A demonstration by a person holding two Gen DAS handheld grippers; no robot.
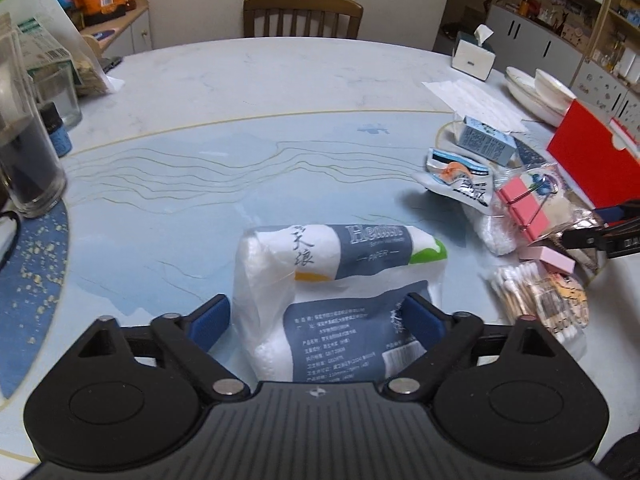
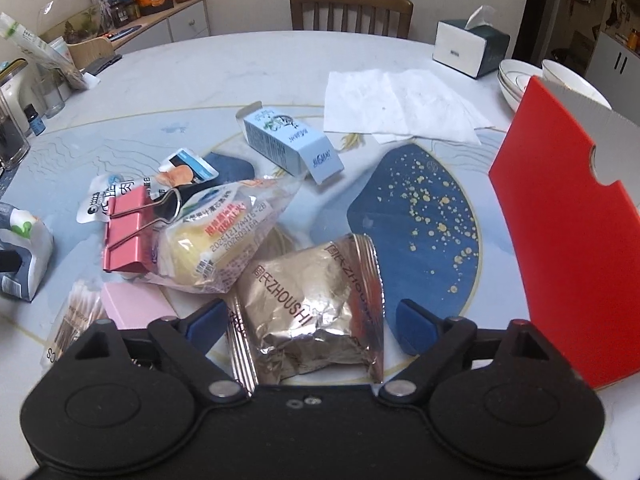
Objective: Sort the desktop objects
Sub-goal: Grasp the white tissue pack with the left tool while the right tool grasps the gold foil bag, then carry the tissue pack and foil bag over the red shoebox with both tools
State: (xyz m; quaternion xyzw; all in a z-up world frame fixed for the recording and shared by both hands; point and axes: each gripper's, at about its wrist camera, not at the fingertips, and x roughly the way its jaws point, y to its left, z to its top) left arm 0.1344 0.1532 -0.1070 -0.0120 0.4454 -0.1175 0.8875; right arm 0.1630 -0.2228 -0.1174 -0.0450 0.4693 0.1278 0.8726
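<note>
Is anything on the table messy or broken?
Yes. The blue carton lies tipped on its side with an end flap open. The snacks, a pink clip and cotton swabs are heaped in a jumble.

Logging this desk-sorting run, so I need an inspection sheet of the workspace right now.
Surface: round table, blue patterned mat.
Job's things: tissue pack; silver snack packet; pink binder clip; small blue carton; cotton swabs.
Clutter: red box, tissue box, bowls.
Grippers: left gripper jaws open around the tissue pack; right gripper jaws open around the packet.
Cables: nothing seen.
Surroundings: wooden chair, shelves.
</note>
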